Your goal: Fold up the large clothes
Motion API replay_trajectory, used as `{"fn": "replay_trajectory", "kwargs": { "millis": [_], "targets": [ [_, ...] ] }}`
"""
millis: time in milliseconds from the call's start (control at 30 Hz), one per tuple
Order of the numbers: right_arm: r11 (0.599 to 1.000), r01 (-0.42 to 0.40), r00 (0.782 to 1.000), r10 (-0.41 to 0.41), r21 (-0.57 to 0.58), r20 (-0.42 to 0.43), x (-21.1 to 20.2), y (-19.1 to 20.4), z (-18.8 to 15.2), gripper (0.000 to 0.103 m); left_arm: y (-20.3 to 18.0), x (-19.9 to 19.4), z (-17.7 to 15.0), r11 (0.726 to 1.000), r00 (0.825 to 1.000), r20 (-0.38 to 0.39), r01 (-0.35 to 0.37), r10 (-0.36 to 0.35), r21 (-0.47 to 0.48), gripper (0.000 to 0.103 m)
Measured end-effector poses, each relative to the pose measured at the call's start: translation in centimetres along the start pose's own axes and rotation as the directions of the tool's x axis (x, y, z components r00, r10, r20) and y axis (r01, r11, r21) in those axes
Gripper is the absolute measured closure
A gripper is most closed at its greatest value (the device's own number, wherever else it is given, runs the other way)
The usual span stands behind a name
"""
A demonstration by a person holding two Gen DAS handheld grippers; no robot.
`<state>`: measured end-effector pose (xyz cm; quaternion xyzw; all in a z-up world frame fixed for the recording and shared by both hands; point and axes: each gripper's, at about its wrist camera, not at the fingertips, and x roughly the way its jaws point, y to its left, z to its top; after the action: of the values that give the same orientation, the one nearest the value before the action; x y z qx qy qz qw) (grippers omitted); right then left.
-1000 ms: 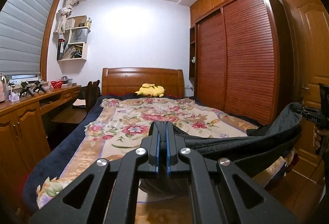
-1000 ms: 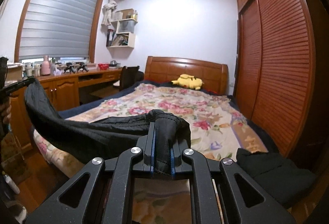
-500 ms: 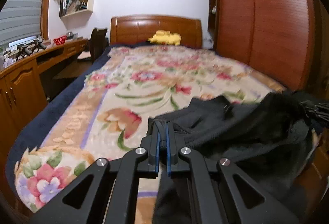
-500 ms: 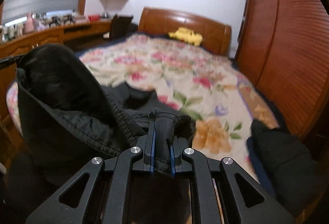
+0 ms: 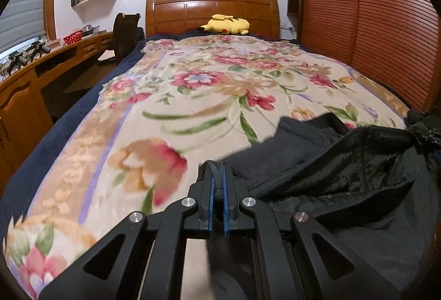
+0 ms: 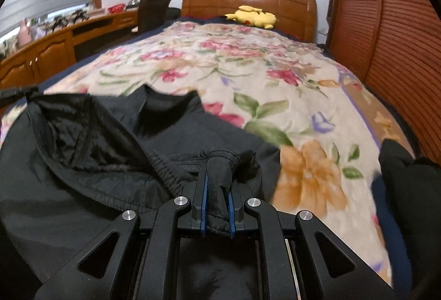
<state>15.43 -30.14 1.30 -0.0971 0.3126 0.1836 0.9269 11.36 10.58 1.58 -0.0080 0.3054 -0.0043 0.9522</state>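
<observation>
A large black jacket [image 5: 344, 167] lies partly on the foot of the bed with its shiny lining showing; it also shows in the right wrist view [image 6: 104, 140]. My left gripper [image 5: 217, 178] is shut on one edge of the jacket, low over the floral bedspread [image 5: 193, 96]. My right gripper [image 6: 217, 176] is shut on a bunched edge of the same jacket. Each gripper shows at the far end of the jacket in the other's view, the right gripper [image 5: 425, 131] and the left gripper [image 6: 19, 91].
A second dark garment [image 6: 402, 178] lies at the bed's right foot corner. A yellow plush toy [image 5: 226, 24] sits by the wooden headboard [image 5: 212, 10]. A wooden desk [image 5: 33, 74] and chair [image 5: 125, 35] stand left, a slatted wardrobe [image 5: 386, 24] right.
Both grippers have dropped from mid-air down and forward over the bed, carrying the jacket. The jacket went from hanging stretched between them to spreading onto the bedspread.
</observation>
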Motion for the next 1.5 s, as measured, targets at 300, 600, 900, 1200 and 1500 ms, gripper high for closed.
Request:
{"fn": "replay_trajectory", "kwargs": {
  "millis": [300, 600, 900, 1200, 1500],
  "targets": [
    [0.999, 0.050, 0.999, -0.050, 0.002, 0.013, 6.8, -2.2, 6.4, 0.093, 0.4, 5.6, 5.6, 0.998, 0.998, 0.016, -0.058, 0.058, -0.008, 0.100],
    [0.997, -0.002, 0.994, 0.011, 0.075, -0.112, 13.5, -4.4, 7.9, 0.084, 1.4, 9.1, 6.3, 0.999, 0.998, -0.054, -0.016, 0.013, -0.044, 0.095],
    [0.993, -0.030, 0.996, 0.039, 0.113, -0.078, 11.2, -5.9, 8.1, 0.019, 0.0, 4.4, 4.4, 0.998, 0.998, -0.019, 0.056, -0.056, -0.012, 0.068],
    [0.996, 0.048, 0.992, -0.040, 0.068, -0.122, 11.7, -7.3, 6.3, 0.018, -4.1, -0.3, 0.7, 0.989, 0.989, -0.002, 0.146, -0.146, 0.013, 0.051],
    [0.994, 0.018, 0.970, 0.009, 0.109, -0.244, 16.6, -8.8, 4.1, 0.035, -5.5, -0.1, -3.1, 0.987, 0.987, -0.043, 0.155, -0.157, -0.038, 0.051]
  ]
}}
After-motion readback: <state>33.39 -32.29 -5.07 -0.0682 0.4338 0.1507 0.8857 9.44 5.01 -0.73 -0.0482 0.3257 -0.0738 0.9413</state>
